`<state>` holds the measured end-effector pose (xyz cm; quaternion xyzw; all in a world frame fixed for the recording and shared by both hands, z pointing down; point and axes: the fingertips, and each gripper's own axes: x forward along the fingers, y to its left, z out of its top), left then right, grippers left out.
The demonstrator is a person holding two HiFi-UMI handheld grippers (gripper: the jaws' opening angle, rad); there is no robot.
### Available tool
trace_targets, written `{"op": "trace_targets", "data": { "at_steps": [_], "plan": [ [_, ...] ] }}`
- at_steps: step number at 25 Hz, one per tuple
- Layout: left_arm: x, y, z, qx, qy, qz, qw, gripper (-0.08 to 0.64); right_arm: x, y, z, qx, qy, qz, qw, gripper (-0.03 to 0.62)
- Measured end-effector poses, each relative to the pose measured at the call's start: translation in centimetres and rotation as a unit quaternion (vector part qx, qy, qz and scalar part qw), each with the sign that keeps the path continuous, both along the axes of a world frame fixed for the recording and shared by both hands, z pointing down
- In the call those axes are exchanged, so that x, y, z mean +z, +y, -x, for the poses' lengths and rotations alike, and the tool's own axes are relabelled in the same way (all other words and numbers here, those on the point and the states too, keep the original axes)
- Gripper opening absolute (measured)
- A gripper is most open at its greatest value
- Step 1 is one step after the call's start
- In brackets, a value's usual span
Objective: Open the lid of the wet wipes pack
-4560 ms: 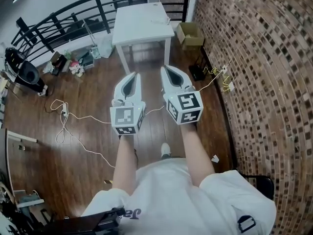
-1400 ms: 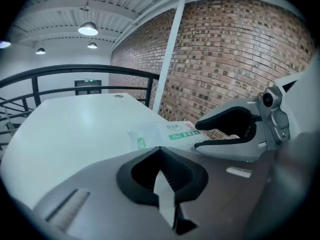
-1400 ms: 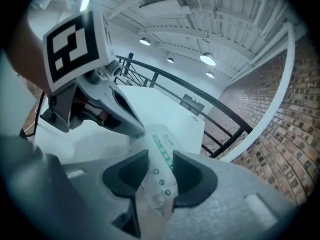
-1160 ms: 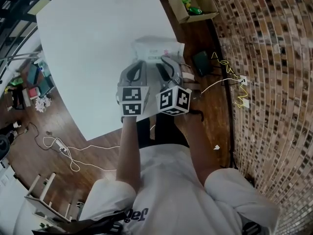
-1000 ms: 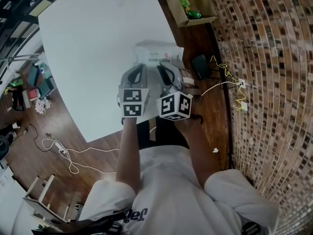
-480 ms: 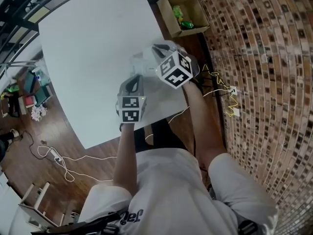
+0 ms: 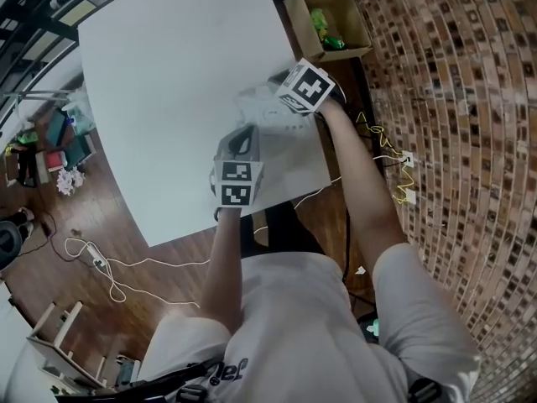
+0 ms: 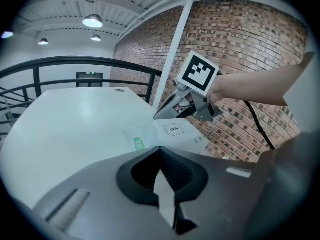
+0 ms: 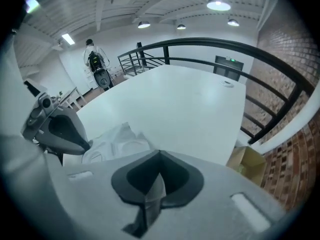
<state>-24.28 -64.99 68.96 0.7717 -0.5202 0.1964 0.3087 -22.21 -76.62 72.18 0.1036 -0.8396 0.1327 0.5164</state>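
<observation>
White table [image 7: 159, 74]. Beside its far right corner, open cardboard box [image 7: 352, 19] on wood floor [image 7: 50, 225], green items inside. Brick wall [image 7: 470, 124] right; white cable [image 7: 109, 263] looped near left.

You wear a white short-sleeved T-shirt [image 7: 285, 326], with dark lettering [image 7: 228, 368] on its left front. Beyond its sleeves, left gripper [image 7: 242, 131] and right gripper [image 7: 267, 112] are grey shells, each bearing a black-and-white marker cube [image 7: 237, 183].
</observation>
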Motion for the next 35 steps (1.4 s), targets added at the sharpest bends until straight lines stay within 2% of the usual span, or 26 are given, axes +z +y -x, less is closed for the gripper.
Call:
{"op": "trace_targets", "data": {
  "at_steps": [5,8,10,12,13,14,16,17,18,19,22,26,28,30,33,35],
  "plan": [
    [0.4,-0.4,-0.1,0.0,0.004,0.005,1.0,0.017,0.6,-0.3,0.4,-0.008,0.043,0.002,0.999,-0.009],
    [-0.2,0.1,0.2,-0.002,0.015,0.016,0.9998,0.015,-1.8,1.4,0.8,0.013,0.016,-0.008,1.0,-0.009],
    [-3.3,0.5,1.1,-0.021,0.054,-0.009,0.9983,0.015,-6.0,1.3,0.1,0.068,-0.026,-0.069,0.995,-0.009],
    [-7.7,0.2,2.3,-0.03,0.086,-0.053,0.9944,0.016,-11.8,1.9,-1.3,0.133,-0.091,-0.128,0.979,-0.009],
    [-9.8,-0.1,2.6,-0.025,0.088,-0.074,0.993,0.015,-14.5,2.8,-2.5,0.17,-0.127,-0.148,0.966,-0.009],
    [-11.6,-0.4,2.8,-0.019,0.087,-0.093,0.9917,0.015,-16.8,4.0,-4.0,0.212,-0.164,-0.164,0.949,-0.009],
    [-15.1,-0.3,3.0,-0.007,0.084,-0.127,0.9882,0.017,-20.4,7.0,-6.8,0.298,-0.239,-0.184,0.905,-0.009],
    [-16.7,-0.1,3.0,-0.003,0.083,-0.144,0.9861,0.016,-21.8,8.6,-7.7,0.331,-0.268,-0.193,0.884,-0.009],
    [-18.2,0.3,2.9,0.0,0.079,-0.161,0.9837,0.015,-22.8,10.1,-8.2,0.35,-0.286,-0.203,0.868,-0.009],
    [-19.6,0.8,2.9,0.001,0.073,-0.179,0.9811,0.017,-23.6,11.3,-8.4,0.357,-0.294,-0.215,0.86,-0.009],
    [-23.1,3.1,1.7,0.001,0.054,-0.224,0.973,0.017,-27.0,14.0,-8.6,0.338,-0.312,-0.261,0.849,-0.009],
    [-26.0,8.1,-3.8,0.018,0.021,-0.262,0.9646,0.015,-31.1,18.3,-11.4,0.32,-0.358,-0.295,0.826,-0.009],
    [-26.8,11.5,-5.9,0.001,0.006,-0.283,0.959,0.016,-31.3,21.9,-13.3,0.326,-0.363,-0.3,0.82,-0.009],
    [-26.7,16.1,-7.5,-0.037,-0.013,-0.295,0.9549,0.016,-30.5,27.1,-15.1,0.33,-0.368,-0.292,0.819,-0.008],
    [-25.9,22.5,-11.7,-0.088,-0.026,-0.3,0.9495,0.015,-29.2,34.7,-19.2,0.319,-0.369,-0.277,0.828,-0.008],
    [-25.6,26.3,-15.5,-0.092,-0.033,-0.289,0.9523,0.015,-28.1,38.1,-22.2,0.312,-0.361,-0.262,0.839,-0.008]
  ]
}}
